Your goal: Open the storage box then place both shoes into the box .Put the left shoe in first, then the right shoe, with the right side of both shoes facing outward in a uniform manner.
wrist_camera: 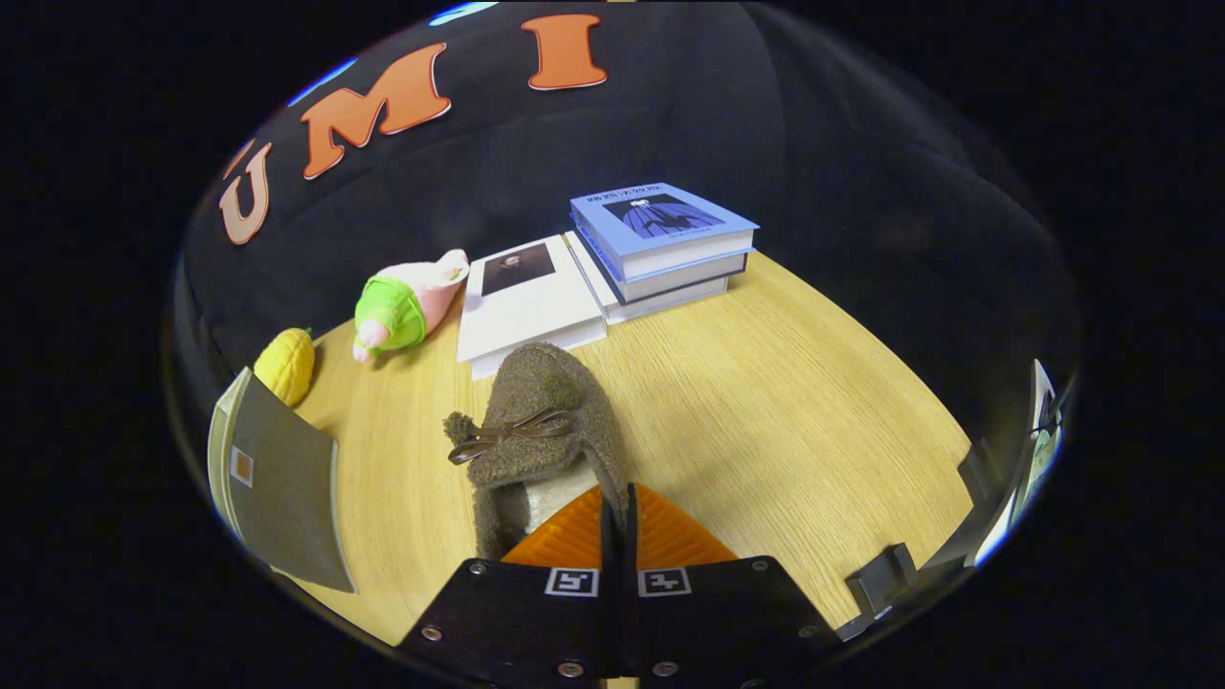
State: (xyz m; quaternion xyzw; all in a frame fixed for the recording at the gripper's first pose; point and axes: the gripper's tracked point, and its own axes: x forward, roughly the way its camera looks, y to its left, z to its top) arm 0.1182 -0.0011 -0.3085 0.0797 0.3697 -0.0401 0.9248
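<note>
A brown fuzzy shoe (541, 421) with a small leather bow hangs just ahead of my fingers, toe pointing away toward the books. My gripper (617, 512) is shut on the shoe's collar edge, which is pinched between the two pads; the pale lining shows just left of them. The shoe is lifted above the wooden table (766, 411). To the left stands the storage box (278, 478), seen as a grey panel with a pale rim and a small tag; I cannot tell from here whether it is open.
Beyond the shoe lie a white book (526, 301) and a stack of blue books (660, 244). A pink and green plush toy (402, 306) and a yellow corn-like toy (285, 364) rest at the far left. Dark brackets (885, 574) sit near the table's right edge.
</note>
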